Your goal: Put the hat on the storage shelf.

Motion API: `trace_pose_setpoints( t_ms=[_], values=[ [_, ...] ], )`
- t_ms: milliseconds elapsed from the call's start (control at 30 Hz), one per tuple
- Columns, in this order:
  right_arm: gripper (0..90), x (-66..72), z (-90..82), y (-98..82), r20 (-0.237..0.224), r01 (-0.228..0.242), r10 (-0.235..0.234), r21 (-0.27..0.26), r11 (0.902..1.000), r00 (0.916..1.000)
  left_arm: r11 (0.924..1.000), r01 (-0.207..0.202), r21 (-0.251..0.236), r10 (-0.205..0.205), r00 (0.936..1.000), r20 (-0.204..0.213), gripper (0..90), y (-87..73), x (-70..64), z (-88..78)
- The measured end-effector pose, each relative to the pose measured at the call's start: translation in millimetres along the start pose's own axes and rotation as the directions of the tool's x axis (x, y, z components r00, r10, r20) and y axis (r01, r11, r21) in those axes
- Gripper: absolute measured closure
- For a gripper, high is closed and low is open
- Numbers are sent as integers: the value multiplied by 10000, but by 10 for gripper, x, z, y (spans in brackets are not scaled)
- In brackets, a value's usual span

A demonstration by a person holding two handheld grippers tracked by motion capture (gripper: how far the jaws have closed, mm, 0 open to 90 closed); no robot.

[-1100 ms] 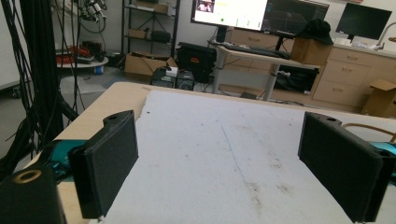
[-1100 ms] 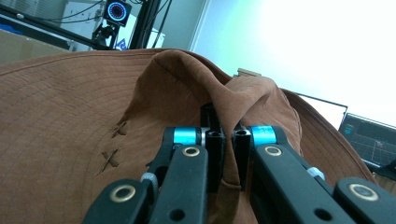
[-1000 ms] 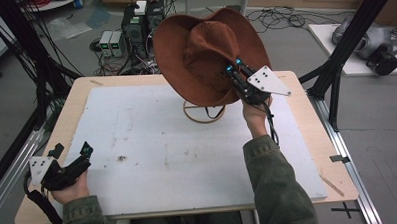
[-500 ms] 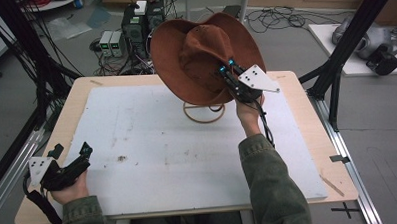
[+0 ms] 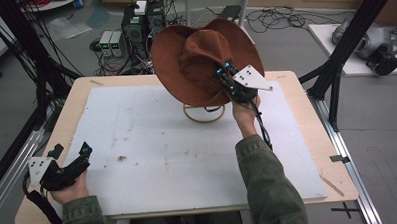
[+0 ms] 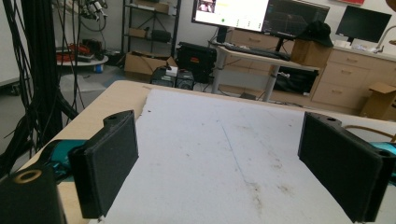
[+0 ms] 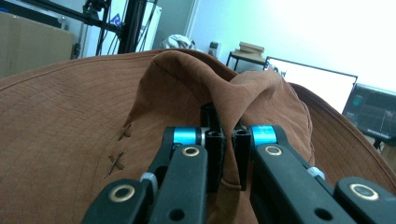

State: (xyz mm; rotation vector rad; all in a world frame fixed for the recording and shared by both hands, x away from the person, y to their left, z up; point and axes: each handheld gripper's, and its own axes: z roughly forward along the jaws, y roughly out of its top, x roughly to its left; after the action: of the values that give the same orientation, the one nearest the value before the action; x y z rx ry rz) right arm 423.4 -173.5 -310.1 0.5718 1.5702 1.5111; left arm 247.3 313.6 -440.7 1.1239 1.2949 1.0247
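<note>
Hat (image 5: 195, 62): brown, wide-brimmed, held up above the far middle of the table (image 5: 307, 118) and tilted, its crown turned toward the person. In the right gripper view the hat (image 7: 74, 121) shows quilted stitching on the brim and two small crossed stitches at the foot of the crown. A fold of the crown is pinched between the jaws of the right gripper (image 7: 227, 161), which stand nearly together with the brown cloth between them. In the high view the right gripper (image 5: 224, 73) sits against the crown, with its grey plate on top and a cable running back along the forearm.

Wire ring (image 5: 205, 113): lies on the white mat (image 5: 152, 143) directly under the hat; how it joins to the hat cannot be told.

Left gripper (image 5: 72, 155): held low at the near left corner of the table, well apart from the hat. In its own view the left gripper (image 6: 219, 172) has its jaws spread wide, nothing between them, only the stained mat below.

Monitors and desks stand in the room beyond the table.
</note>
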Motion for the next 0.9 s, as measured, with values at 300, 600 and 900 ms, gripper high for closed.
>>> trace_pose_setpoints(
  t_ms=[300,600,900],
  values=[
    [883,-28,32,-42,-2,-426,426,172,9989,9991,10000,41,20,-41,10000,-15,124,-3,3,1],
    [863,-48,34,-47,-126,-687,692,354,9970,9975,10000,34,34,-34,10000,-1,125,-5,-1,3],
    [824,-91,44,-12,-238,-1256,1268,462,9910,9916,10000,54,24,-54,10000,7,126,-6,-1,3]
  ],
)
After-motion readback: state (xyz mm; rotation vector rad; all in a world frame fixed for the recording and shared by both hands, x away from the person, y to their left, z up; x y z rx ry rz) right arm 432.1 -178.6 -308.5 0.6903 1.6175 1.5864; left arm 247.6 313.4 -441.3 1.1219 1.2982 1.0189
